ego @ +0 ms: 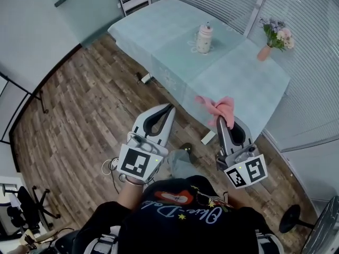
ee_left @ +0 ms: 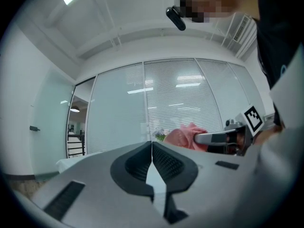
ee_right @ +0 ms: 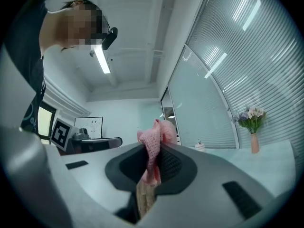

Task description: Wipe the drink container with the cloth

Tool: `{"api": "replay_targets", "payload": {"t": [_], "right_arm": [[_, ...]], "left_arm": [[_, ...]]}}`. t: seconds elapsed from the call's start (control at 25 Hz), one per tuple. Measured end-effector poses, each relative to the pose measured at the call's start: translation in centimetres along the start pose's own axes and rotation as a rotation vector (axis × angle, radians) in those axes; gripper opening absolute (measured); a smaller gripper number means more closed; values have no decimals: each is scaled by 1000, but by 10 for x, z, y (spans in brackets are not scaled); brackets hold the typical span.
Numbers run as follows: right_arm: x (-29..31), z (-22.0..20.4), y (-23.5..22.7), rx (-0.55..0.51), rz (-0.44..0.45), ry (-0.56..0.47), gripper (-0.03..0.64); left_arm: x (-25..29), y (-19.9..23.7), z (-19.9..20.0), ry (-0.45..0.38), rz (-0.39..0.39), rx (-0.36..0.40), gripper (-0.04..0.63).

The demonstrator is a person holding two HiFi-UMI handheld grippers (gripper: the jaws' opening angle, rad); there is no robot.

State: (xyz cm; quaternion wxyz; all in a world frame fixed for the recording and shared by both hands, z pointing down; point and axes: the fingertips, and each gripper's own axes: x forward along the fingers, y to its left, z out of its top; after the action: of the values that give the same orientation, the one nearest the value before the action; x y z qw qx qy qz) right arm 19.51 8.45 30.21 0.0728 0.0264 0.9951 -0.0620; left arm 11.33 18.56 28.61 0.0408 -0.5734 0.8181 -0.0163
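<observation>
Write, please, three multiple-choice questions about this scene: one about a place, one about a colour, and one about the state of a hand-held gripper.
1. Where does the cream lidded drink container stand?
A. on a window sill
B. on the table with the pale green cover
C. between two jaws

2. What colour is the knitted cloth in the right hand-held gripper?
A. pink
B. blue
C. black

3. In what state is the left hand-held gripper?
A. open wide
B. shut on the cloth
C. shut on nothing

Answers:
1 B: the head view shows it upright on the cover, far from both grippers.
2 A: the cloth is pink in all three views.
3 C: in the left gripper view its jaws meet with nothing between them.
</observation>
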Motion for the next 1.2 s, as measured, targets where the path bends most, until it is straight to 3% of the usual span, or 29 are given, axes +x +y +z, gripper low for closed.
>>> {"api": "replay_targets", "payload": {"t": [0.28, 0.68, 0.96, 1.2], "right_arm": [[59, -5, -43, 21, 2, -31, 34], [125, -7, -95, 20, -35, -28, 34], [145, -9, -131, 5, -107, -18, 34], [150, -6, -181, 6, -158, -21, 34]], "left_arm": [[46, 47, -4, 17, 16, 33, 5], [117, 97, -12, 38, -23, 40, 5], [167, 112, -17, 12, -91, 6, 5], [223, 105, -30, 51, -138, 13, 5]]}}
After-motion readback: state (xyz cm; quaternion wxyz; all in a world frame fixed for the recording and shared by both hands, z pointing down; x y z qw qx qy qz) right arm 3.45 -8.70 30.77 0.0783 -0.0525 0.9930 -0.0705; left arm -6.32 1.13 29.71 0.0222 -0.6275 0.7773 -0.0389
